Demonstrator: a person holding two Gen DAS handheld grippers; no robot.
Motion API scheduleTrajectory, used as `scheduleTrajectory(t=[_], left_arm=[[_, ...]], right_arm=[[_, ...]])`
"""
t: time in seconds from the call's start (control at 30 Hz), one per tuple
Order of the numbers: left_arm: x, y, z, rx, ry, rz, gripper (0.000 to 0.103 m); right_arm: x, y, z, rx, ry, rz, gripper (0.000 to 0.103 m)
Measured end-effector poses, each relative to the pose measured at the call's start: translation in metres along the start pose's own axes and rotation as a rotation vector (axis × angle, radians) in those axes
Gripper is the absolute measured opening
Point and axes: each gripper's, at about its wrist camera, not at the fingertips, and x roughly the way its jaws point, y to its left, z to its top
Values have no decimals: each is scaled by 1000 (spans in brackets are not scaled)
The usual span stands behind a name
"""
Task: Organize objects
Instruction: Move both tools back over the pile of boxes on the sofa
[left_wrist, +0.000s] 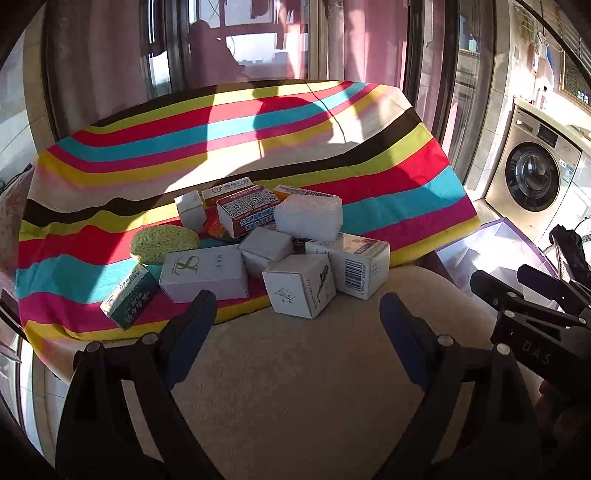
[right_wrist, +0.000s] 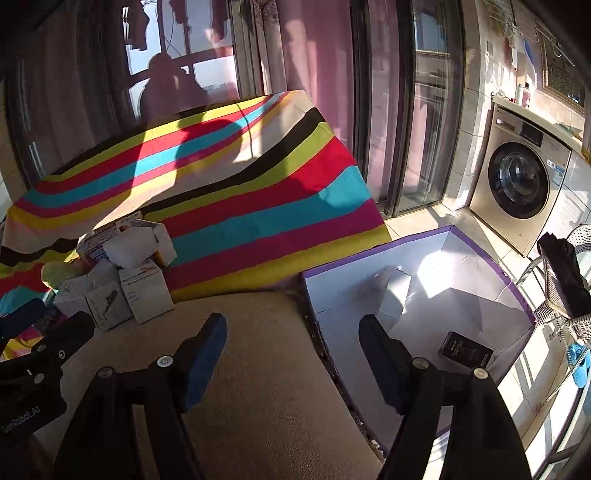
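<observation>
A pile of small cartons lies on the striped cloth (left_wrist: 406, 177) ahead of my left gripper (left_wrist: 297, 306), which is open and empty just short of a white cube box (left_wrist: 299, 286). Around it are a white flat box (left_wrist: 205, 273), a barcode box (left_wrist: 354, 267), a green sponge (left_wrist: 164, 243), a white foam block (left_wrist: 308, 218) and a dark green carton (left_wrist: 129, 297). My right gripper (right_wrist: 293, 328) is open and empty over the beige surface, beside a purple-rimmed white box (right_wrist: 417, 288) that holds a small black carton (right_wrist: 465, 350) and a white carton (right_wrist: 391, 308). The pile shows at left in the right wrist view (right_wrist: 122, 284).
A beige cushioned surface (left_wrist: 295, 369) lies under both grippers. A washing machine (right_wrist: 517, 188) stands at the right. A wicker chair (right_wrist: 565, 295) with a dark object stands by the box. Curtains and glass doors (right_wrist: 388, 110) run behind the table.
</observation>
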Motion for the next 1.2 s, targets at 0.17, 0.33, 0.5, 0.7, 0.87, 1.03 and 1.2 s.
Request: scheduleTrajectory(t=[0.17, 0.33, 0.5, 0.7, 0.87, 1.03, 1.2], left_arm=[[-3, 36, -11, -51, 5, 63, 91], [-3, 58, -18, -93, 27, 66, 91], [-1, 68, -21, -116, 35, 64, 91], [3, 75, -23, -140, 57, 48, 91], [6, 76, -22, -142, 68, 36, 91], [9, 77, -23, -149, 79, 28, 91], [11, 83, -25, -177, 80, -6, 92]], right_arm=[[1, 47, -3, -82, -25, 69, 76], [4, 72, -2, -121, -29, 84, 79], [11, 85, -1, -140, -18, 84, 81], [14, 94, -3, -177, -11, 87, 83], [18, 95, -4, -190, 7, 83, 84], [22, 95, -5, -197, 15, 83, 84], [27, 96, -6, -200, 23, 94, 84]])
